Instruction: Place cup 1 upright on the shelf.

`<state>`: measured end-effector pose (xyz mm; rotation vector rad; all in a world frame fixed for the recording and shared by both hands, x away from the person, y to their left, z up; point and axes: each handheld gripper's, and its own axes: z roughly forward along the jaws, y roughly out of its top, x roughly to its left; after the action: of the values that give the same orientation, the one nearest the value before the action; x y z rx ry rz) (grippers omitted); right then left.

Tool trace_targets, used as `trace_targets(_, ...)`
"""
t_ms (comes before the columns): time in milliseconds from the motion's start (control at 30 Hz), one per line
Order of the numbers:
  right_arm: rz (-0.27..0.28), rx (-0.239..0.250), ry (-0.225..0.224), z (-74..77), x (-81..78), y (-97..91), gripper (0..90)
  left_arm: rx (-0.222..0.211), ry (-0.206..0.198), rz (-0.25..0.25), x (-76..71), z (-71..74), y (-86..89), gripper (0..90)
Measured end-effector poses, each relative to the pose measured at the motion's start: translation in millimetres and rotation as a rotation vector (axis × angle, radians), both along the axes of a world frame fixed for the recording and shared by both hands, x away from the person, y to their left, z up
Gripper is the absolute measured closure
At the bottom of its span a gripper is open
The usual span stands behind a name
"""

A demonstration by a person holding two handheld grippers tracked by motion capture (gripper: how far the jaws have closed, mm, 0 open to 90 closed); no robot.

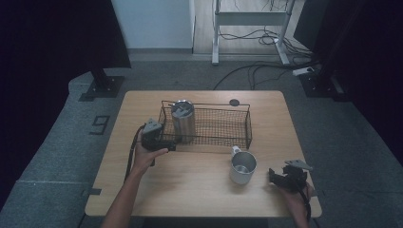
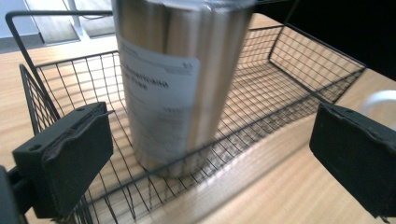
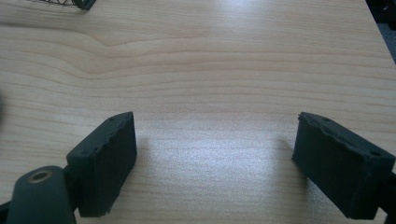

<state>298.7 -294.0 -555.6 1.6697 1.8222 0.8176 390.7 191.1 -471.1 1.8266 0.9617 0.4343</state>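
On the high view I have my left gripper point(image 1: 167, 144) at the table's point(image 1: 190, 190) nine o'clock side, jaws pointing toward three o'clock, right against the near left corner of the basket point(image 1: 247, 124). In the left gripper view its jaws stand released and wide, with nothing pressed between them; the left pad sits at or just over the basket's near wire, though I cannot tell whether it touches, and the right pad hangs over bare wood.

The tumbler point(image 2: 180, 79) stands upright inside the basket at its left end, near the front wall, dead ahead at twelve o'clock between my left jaws but beyond them, apart from both pads. Its steel side carries a white label whose print is too blurred for me to read. From above I see a lid on it. The rest of the basket, out toward three o'clock, shows bare mesh.

Next comes the mug point(image 1: 243, 167), upright on the wood just in front of the basket's near right corner, handle turned toward the basket, mouth open upward. I see a sliver of its white handle at three o'clock in the left gripper view.

My right gripper point(image 1: 273, 175) sits at the table's four o'clock corner, near the mug and apart from it. Its jaws are parted with only tabletop between them, gripping nothing.
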Motion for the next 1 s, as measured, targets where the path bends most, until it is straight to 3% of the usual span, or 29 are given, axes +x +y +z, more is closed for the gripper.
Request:
trace_targets(367, 0.000, 0.000, 0.000, 0.0, 0.0, 0.0, 13.0, -0.008, 0.029, -0.013, -32.2, -14.5, 11.1, 0.5)
trace_targets(567, 0.000, 0.000, 0.000, 0.0, 0.0, 0.1, 13.0, -0.006, 0.035, -0.005, -52.8, -32.6, 20.2, 1.4)
trace_targets(733, 0.000, 0.000, 0.000, 0.1, 0.0, 0.1, 13.0, 0.027, 0.054, -0.006, -57.2, -40.3, 22.7, 1.4)
trace_targets(1000, 0.000, -0.001, 0.001, 0.2, 0.4, 0.4, 12.9, 0.026, 0.081, 0.004, -63.2, -50.7, 27.0, 1.8)
